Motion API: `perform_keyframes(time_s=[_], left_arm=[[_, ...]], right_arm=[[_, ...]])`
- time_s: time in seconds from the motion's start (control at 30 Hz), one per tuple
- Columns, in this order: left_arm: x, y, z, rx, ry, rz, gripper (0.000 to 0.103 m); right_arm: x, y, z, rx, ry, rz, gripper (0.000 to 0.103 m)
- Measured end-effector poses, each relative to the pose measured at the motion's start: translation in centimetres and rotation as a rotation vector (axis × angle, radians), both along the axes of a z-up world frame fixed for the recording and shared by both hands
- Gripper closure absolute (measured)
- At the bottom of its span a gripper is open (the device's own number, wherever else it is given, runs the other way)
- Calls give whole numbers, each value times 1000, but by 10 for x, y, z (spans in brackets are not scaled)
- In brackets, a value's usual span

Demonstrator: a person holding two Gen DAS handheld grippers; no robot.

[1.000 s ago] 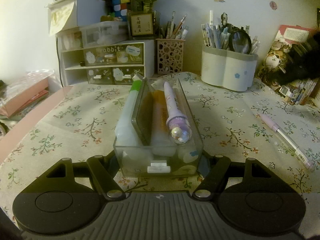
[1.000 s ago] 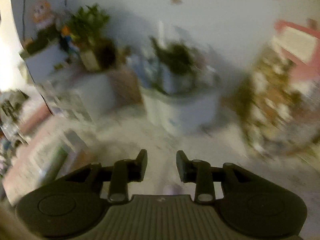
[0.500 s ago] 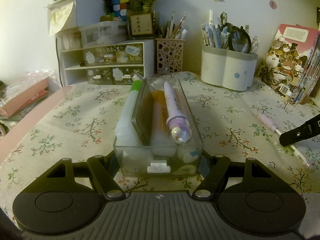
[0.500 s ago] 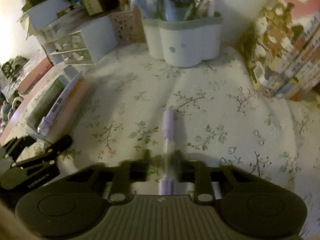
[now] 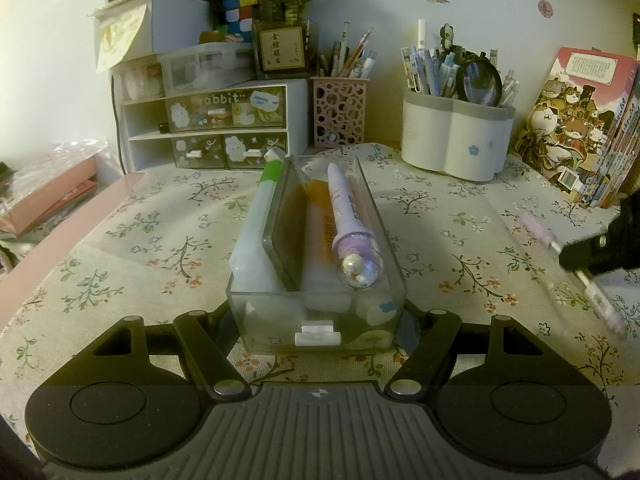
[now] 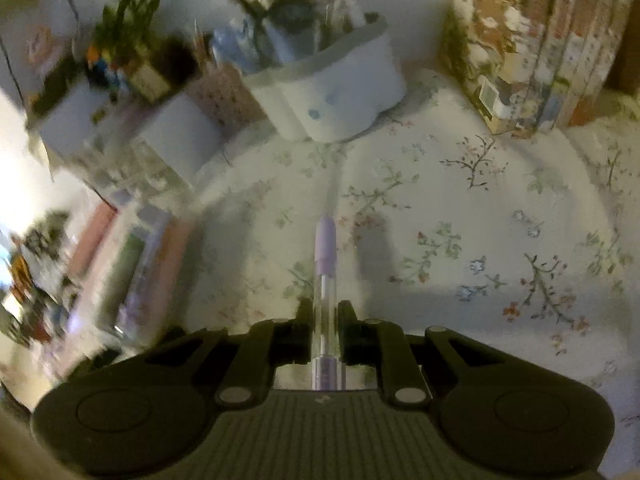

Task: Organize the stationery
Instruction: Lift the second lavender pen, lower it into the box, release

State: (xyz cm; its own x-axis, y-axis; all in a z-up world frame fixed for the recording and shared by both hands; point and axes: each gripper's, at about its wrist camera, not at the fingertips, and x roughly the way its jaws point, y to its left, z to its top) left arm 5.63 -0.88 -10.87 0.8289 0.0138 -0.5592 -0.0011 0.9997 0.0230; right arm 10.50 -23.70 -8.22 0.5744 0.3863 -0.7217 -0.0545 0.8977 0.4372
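Floral cloth covers the worktop (image 5: 120, 248). Left gripper (image 5: 318, 320) clamps a clear box (image 5: 320, 312) standing on the cloth; its fingers (image 5: 416, 324) press both side walls. Inside the box lie a purple pen (image 5: 348, 216) and tubes. Right gripper (image 6: 325, 328) has just been closing and its fingers (image 6: 352, 332) now grip a lilac pen (image 6: 325, 256), which points toward a white pen holder (image 6: 332, 96).
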Motion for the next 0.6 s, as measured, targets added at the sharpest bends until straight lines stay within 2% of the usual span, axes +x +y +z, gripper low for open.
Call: perform_keyframes(time_s=[0.17, 0.3, 0.47, 0.6], left_arm=[[0, 0, 0, 0, 0, 0, 31], [0, 0, 0, 0, 0, 1, 31], [0, 0, 0, 1, 0, 0, 31], [0, 0, 0, 1, 1, -2, 31]], right_arm=[[2, 10, 8, 143, -7, -20, 87], [7, 35, 17, 217, -9, 16, 87], [18, 64, 24, 238, -18, 53, 87], [23, 69, 20, 248, 9, 30, 86]])
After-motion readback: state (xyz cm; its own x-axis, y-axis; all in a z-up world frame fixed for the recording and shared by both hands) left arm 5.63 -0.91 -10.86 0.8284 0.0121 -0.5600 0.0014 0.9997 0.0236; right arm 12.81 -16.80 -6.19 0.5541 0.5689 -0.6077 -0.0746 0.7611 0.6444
